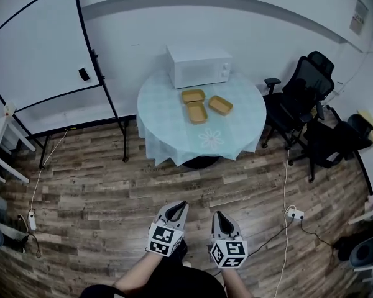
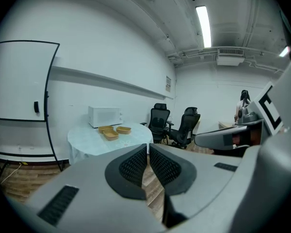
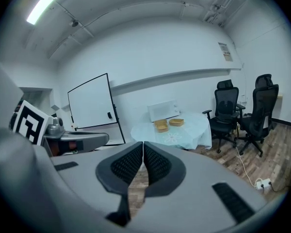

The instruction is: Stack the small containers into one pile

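Three small tan containers lie apart on the round table (image 1: 174,123): one by the microwave (image 1: 193,95), one in front of it (image 1: 197,112), one to the right (image 1: 221,105). The left gripper view shows them far off (image 2: 110,135), and so does the right gripper view (image 3: 162,128). My left gripper (image 1: 182,205) and right gripper (image 1: 217,216) hang side by side over the wooden floor, well short of the table. Both are shut with nothing between the jaws, as the left gripper (image 2: 148,147) and right gripper (image 3: 143,144) show in their own views.
A white microwave (image 1: 199,66) stands at the table's back. A whiteboard on a stand (image 1: 37,48) is at the left. Black office chairs (image 1: 304,92) crowd the right side. A power strip with cables (image 1: 294,214) lies on the floor at the right.
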